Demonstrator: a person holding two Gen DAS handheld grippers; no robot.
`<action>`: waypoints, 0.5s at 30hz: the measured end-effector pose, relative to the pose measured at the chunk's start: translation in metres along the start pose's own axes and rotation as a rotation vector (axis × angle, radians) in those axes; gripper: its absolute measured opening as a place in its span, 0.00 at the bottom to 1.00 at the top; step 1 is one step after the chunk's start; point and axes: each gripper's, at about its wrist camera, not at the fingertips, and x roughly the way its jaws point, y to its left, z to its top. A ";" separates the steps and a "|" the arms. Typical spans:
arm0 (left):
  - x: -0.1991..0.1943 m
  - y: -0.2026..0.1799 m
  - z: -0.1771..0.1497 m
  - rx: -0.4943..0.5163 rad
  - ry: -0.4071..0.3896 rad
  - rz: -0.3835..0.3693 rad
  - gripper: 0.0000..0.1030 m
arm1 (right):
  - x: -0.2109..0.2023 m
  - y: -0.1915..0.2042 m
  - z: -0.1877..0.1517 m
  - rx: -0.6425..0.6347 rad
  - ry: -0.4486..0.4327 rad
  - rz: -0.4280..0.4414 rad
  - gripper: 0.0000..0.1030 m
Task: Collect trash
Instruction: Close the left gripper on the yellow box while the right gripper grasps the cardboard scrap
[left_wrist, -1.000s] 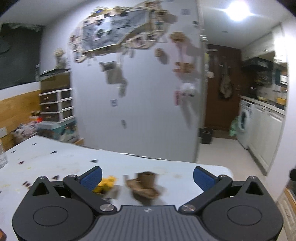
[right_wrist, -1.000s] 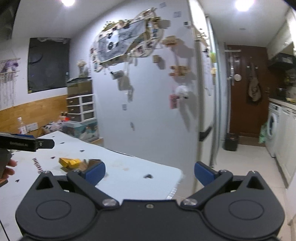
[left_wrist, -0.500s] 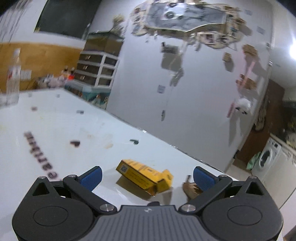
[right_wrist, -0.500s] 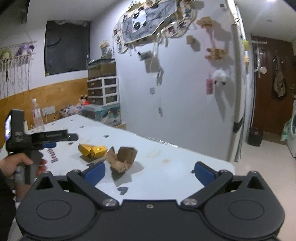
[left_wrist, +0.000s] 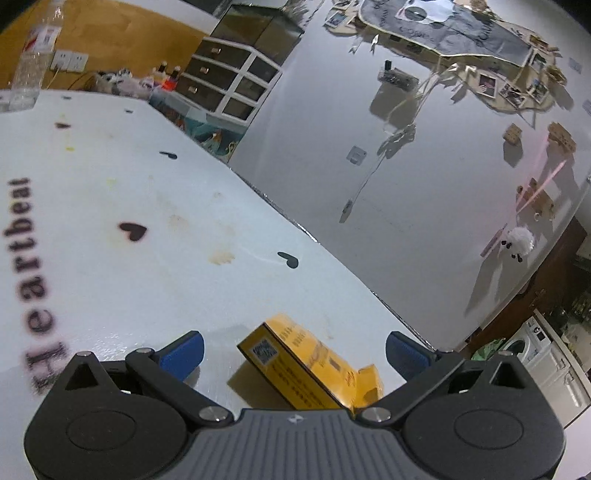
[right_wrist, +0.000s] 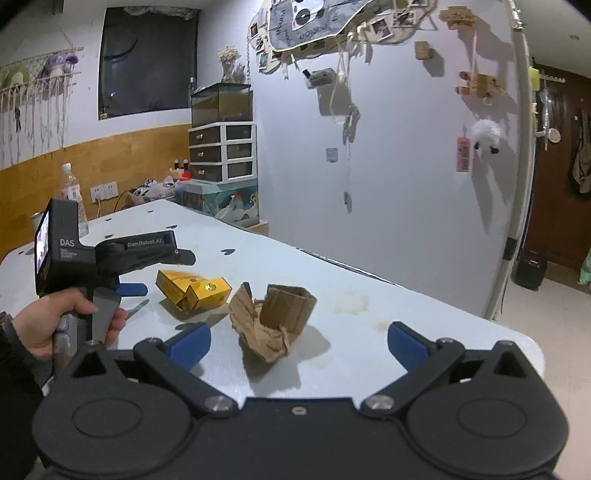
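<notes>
A yellow carton (left_wrist: 310, 365) lies on the white table (left_wrist: 110, 206), its near end between the blue-tipped fingers of my left gripper (left_wrist: 295, 352), which is open and not touching it. In the right wrist view the same yellow carton (right_wrist: 192, 290) sits left of a crumpled brown cardboard piece (right_wrist: 275, 321). My right gripper (right_wrist: 297, 341) is open, with the brown cardboard just ahead between its spread fingers. The left gripper (right_wrist: 135, 271) shows there too, held in a hand (right_wrist: 55, 321) beside the carton.
A plastic bottle (right_wrist: 72, 192) stands at the table's far left. A grey wall panel (right_wrist: 406, 166) hung with photos and trinkets runs along the table's far edge. Drawers (right_wrist: 221, 153) stand behind. The table's right edge (right_wrist: 532, 350) drops to the floor.
Both grippers have moved lower and closer to the table. The yellow carton now sits between the left fingers, and the brown cardboard between the right fingers.
</notes>
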 end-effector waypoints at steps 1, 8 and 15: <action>0.004 0.000 0.001 0.000 0.017 0.005 1.00 | 0.006 0.001 0.002 -0.003 0.005 0.007 1.00; 0.019 -0.007 0.006 0.043 0.060 -0.013 0.95 | 0.059 0.016 0.004 -0.083 0.089 0.006 0.91; 0.025 -0.020 0.000 0.083 0.078 -0.024 0.78 | 0.098 0.019 0.000 -0.031 0.162 -0.005 0.71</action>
